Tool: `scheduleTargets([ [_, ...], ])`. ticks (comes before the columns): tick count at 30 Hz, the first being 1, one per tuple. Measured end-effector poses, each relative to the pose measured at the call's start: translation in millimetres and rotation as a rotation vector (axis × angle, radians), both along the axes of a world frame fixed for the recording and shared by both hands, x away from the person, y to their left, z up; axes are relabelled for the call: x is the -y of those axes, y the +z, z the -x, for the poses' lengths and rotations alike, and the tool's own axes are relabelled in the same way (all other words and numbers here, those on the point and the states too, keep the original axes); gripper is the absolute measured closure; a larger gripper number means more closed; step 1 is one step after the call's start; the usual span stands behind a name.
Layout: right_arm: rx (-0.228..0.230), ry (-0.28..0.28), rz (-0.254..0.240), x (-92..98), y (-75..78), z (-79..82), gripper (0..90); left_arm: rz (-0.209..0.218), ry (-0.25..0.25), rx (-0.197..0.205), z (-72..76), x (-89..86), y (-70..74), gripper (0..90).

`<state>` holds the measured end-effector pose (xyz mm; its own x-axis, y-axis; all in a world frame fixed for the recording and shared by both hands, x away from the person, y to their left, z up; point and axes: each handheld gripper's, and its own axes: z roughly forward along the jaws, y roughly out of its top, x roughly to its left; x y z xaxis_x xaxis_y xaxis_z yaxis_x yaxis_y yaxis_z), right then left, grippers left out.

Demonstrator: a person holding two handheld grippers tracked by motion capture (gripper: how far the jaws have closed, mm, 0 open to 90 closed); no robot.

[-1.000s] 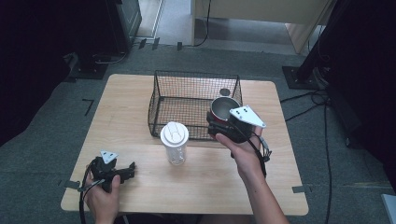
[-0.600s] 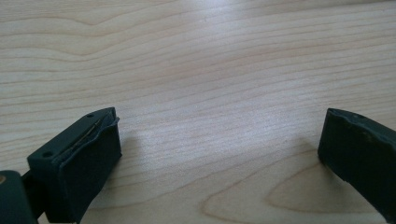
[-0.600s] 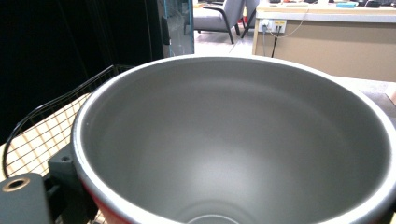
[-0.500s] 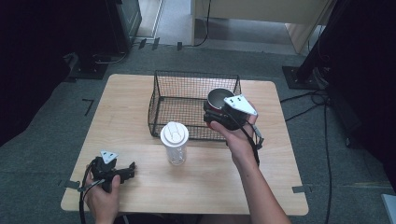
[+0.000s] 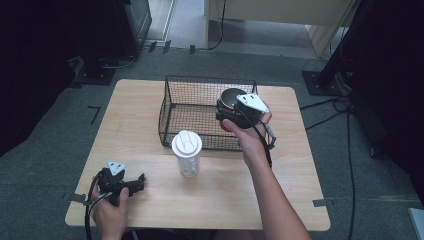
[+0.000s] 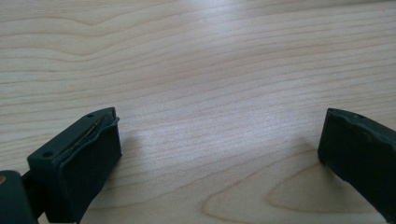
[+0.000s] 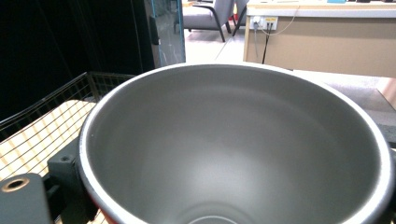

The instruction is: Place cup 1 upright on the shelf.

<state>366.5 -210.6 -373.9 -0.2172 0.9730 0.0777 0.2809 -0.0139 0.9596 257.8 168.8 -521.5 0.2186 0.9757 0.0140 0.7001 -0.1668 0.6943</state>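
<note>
High view, right gripper [image 5: 231,111] holding bowl [image 5: 231,96] above basket [image 5: 192,107], forearm angled in.

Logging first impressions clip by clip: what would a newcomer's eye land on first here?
Likely the metal cup with a red outside, gripped by the right gripper over the wire basket at the table's far side. Next, the clear lidded bottle upright before the basket, and the left gripper, open on the near corner.

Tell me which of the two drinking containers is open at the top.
The metal cup with the red outside, held in the right tool over the black wire basket; the clear plastic cup wears a white lid.
</note>
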Motion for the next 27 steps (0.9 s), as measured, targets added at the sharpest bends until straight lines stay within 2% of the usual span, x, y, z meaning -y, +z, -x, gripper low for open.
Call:
scheduleTargets([
  [8, 0.005, -0.028, 0.016, -2.8, -10.0, -19.1, 6.5, 0.000, -0.001, -0.002, 0.1, -0.1, 0.1, 0.0],
  [13, -0.013, -0.046, -0.006, -2.2, -17.3, -29.2, 6.4, -0.001, -0.001, -0.002, 0.1, -0.1, 0.1, 0.0],
  [21, 0.011, -0.066, -0.007, 1.6, -24.2, -42.6, 6.3, 0.000, -0.001, -0.002, 0.1, 0.0, 0.1, 0.0],
  [25, 0.017, -0.078, 0.036, -0.9, -32.4, -49.9, 6.2, -0.001, -0.001, -0.002, 0.1, 0.0, 0.1, 0.0],
  [27, 0.017, -0.076, 0.040, -1.3, -34.1, -51.7, 6.2, -0.001, -0.001, -0.002, 0.1, 0.0, 0.1, 0.0],
])
